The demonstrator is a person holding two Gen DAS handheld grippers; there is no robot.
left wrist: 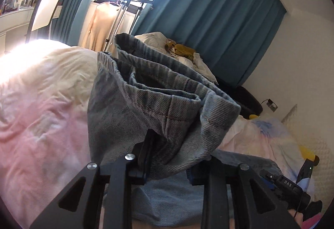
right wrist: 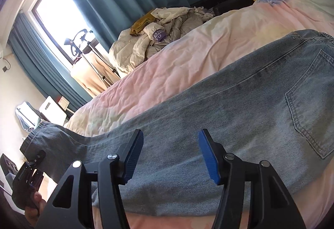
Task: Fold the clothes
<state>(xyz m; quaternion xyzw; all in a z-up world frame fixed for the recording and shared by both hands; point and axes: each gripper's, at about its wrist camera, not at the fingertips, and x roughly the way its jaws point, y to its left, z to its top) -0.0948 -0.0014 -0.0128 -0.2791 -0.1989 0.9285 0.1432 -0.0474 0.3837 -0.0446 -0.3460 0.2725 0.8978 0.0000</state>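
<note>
Jeans [right wrist: 229, 114] hem in left hand-held gripper [left wrist: 167, 158], right hand-held gripper [right wrist: 171, 158] agape above.

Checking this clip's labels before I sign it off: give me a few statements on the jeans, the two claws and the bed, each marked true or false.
1. The left claw grips a bunched end of the jeans. True.
2. The right claw is shut on the jeans. False: it is open above the denim, holding nothing.
3. The jeans lie on a pink and cream bed cover. True.
4. A back pocket of the jeans faces up. True.
5. The curtains are red. False: they are teal blue.
6. The jeans are already folded into a neat square. False: they lie stretched lengthwise across the bed.
</note>
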